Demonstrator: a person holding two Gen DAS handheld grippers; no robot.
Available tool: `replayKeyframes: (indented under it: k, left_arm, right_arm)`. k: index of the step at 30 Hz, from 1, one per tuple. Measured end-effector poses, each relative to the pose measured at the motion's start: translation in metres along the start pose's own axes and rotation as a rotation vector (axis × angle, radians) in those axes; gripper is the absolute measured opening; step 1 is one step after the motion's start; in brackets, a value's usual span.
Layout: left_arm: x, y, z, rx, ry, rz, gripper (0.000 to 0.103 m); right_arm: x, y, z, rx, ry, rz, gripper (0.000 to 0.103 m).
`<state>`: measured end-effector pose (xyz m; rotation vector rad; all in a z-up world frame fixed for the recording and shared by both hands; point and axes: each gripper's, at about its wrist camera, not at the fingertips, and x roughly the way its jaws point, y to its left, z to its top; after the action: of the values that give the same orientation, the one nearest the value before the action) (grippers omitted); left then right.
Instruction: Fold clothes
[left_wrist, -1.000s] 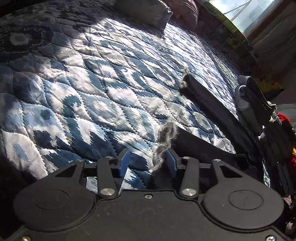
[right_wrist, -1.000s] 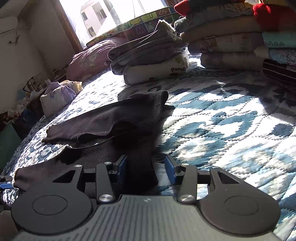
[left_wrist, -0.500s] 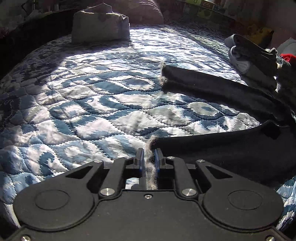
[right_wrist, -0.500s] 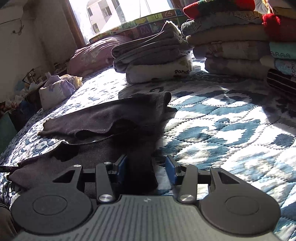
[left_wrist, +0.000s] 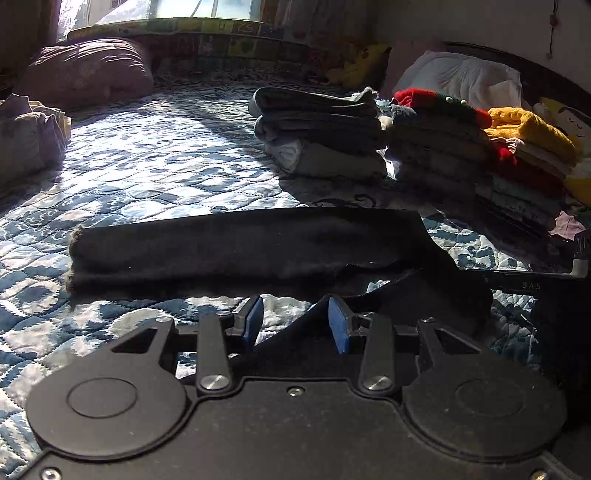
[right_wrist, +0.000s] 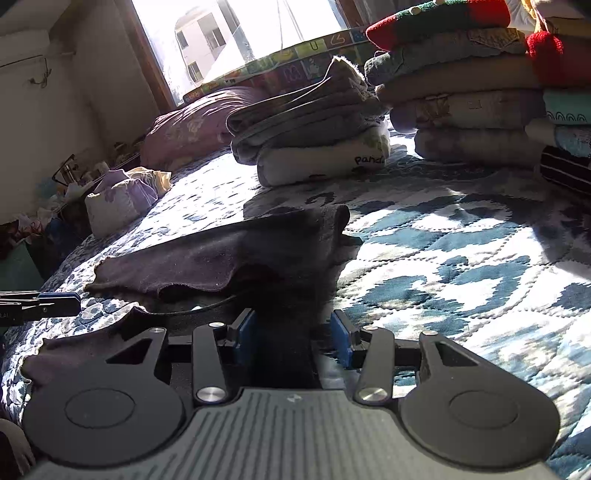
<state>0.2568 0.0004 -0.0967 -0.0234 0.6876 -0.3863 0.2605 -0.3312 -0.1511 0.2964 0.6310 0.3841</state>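
Trousers (left_wrist: 243, 247) are lying crosswise on the quilt (left_wrist: 155, 166) just ahead of the left gripper (left_wrist: 295, 319), whose jaws are gaping, cloth between them ungripped. Right gripper (right_wrist: 293, 332) is sitting spread too, straddling dark cloth, waistband hidden underneath, so can't tell who's nearer.

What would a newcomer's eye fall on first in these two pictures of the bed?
First, the black garment spread flat across the blue-and-white quilt, just beyond the open left hand-held gripper. Next, the stacks of folded clothes at the far side of the bed, topped with red and yellow knitwear. The sunlit window behind them also stands out.
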Motion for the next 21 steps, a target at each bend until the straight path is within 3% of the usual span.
replayKeyframes:
  k: [1, 4, 6, 7, 8, 9, 11, 12, 13, 16, 19, 21]
  left_arm:
    - [0.011, -0.002, 0.0, 0.007, 0.01, -0.006, 0.038]
    - [0.043, -0.007, 0.001, 0.029, 0.039, -0.025, 0.038]
    - [0.054, -0.006, -0.004, 0.036, 0.042, -0.036, 0.036]
    - [0.058, -0.005, -0.007, 0.034, 0.046, -0.044, 0.019]
    - [0.06, -0.001, -0.01, 0.016, 0.047, -0.05, 0.007]
    - [0.06, 0.007, -0.011, -0.039, 0.041, -0.071, 0.008]
    - [0.059, 0.023, -0.012, -0.162, 0.03, -0.12, 0.008]
    - [0.061, 0.027, -0.012, -0.182, 0.034, -0.114, 0.01]
    - [0.063, 0.029, -0.013, -0.19, 0.039, -0.098, 0.021]
    - [0.064, 0.027, -0.011, -0.182, 0.03, -0.074, 0.023]
    - [0.056, 0.021, -0.008, -0.134, 0.012, -0.029, 0.031]
    - [0.047, 0.014, -0.006, -0.084, -0.018, 0.005, 0.031]
  right_arm:
    - [0.002, 0.0, 0.001, -0.001, -0.003, 0.003, 0.044]
    - [0.006, -0.005, 0.003, 0.024, -0.001, 0.042, 0.024]
    - [0.004, -0.006, 0.004, 0.03, -0.008, 0.057, 0.022]
    - [0.004, -0.006, 0.004, 0.032, -0.013, 0.061, 0.022]
    - [0.001, -0.005, 0.004, 0.025, -0.034, 0.052, 0.014]
    - [-0.001, -0.008, 0.006, 0.04, -0.057, 0.062, 0.006]
    - [-0.005, -0.012, 0.009, 0.068, -0.098, 0.079, 0.006]
    - [0.0, -0.013, 0.009, 0.073, -0.077, 0.072, 0.006]
    - [0.007, -0.013, 0.01, 0.057, -0.05, 0.037, 0.007]
    - [0.019, -0.005, 0.009, 0.008, -0.007, -0.025, 0.01]
    - [0.02, -0.008, 0.007, 0.032, -0.008, -0.042, 0.02]
    - [0.018, -0.009, 0.008, 0.042, -0.011, -0.05, 0.027]
